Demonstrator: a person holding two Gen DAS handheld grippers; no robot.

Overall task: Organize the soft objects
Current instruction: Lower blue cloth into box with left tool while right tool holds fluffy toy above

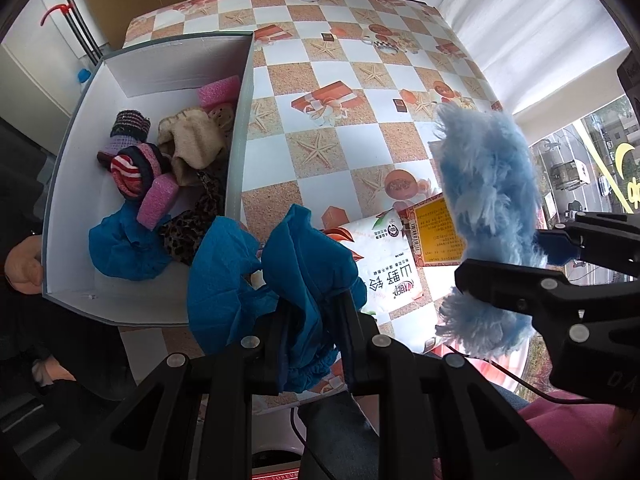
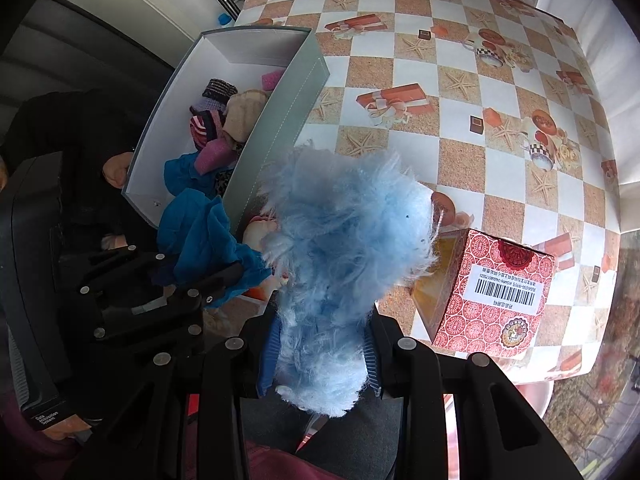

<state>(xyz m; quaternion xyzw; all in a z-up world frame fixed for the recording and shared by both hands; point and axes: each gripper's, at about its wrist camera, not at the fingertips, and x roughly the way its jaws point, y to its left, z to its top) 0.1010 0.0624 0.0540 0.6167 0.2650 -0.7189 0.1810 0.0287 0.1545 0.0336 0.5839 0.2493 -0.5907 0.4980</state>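
The left gripper is clamped nearly flat on a crumpled blue cloth, which hangs just over the near corner of the grey storage box at the left edge of the desk, while the right gripper pinches a fluffy light-blue duster piece between its blue pads, the jaws held a little apart by the bulk of the fluff. The step in hand looks like dropping both soft pieces into the box, which already holds another blue cloth, pink sponges, a beige cloth, rolled striped socks and a leopard-print piece. To do it well, the left gripper should carry its cloth fully past the box wall and over the bare white floor near the front before letting go, since part of the fabric now hangs outside the rim and could catch on it. The duster is well to the right of the box, above a printed snack packet and beside a red patterned carton; it should go over the tall wall, not brush against it. A person's hand rests at the box's outer wall, so releases should stay clear of that side.
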